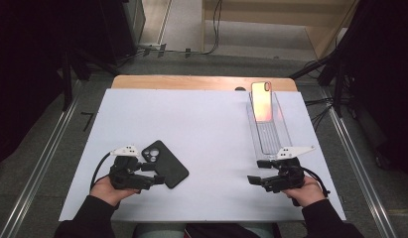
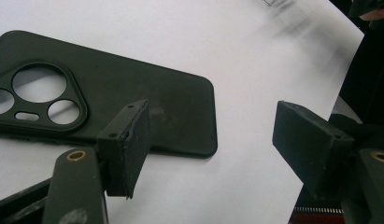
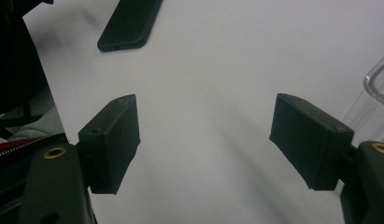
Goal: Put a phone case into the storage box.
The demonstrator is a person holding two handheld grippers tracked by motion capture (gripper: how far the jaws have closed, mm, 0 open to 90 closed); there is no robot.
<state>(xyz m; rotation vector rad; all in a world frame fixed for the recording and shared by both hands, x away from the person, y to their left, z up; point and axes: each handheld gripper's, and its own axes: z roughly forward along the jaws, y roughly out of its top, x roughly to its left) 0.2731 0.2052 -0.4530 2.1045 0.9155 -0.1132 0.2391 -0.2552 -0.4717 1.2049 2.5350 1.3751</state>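
Note:
A black phone case (image 1: 166, 162) lies flat on the white sheet at the front left, with its camera cutouts at the far end. In the left gripper view the case (image 2: 133, 93) sits just ahead, and one fingertip (image 2: 129, 144) overlaps its near edge. My left gripper (image 1: 157, 174) points right at the case and is open (image 2: 210, 149), pressing on nothing. A phone with an orange-pink sheen (image 1: 261, 100) leans in a clear tray (image 1: 269, 134) at the back right. My right gripper (image 1: 258, 171) hovers open near the tray's front end and points left, with bare sheet between its jaws (image 3: 203, 140).
The white sheet (image 1: 206, 129) covers the wooden table. In the right gripper view the clear tray's rim (image 3: 377, 81) is at the right edge and the black case (image 3: 129, 23) at the top left. Dark stands and cables flank the table.

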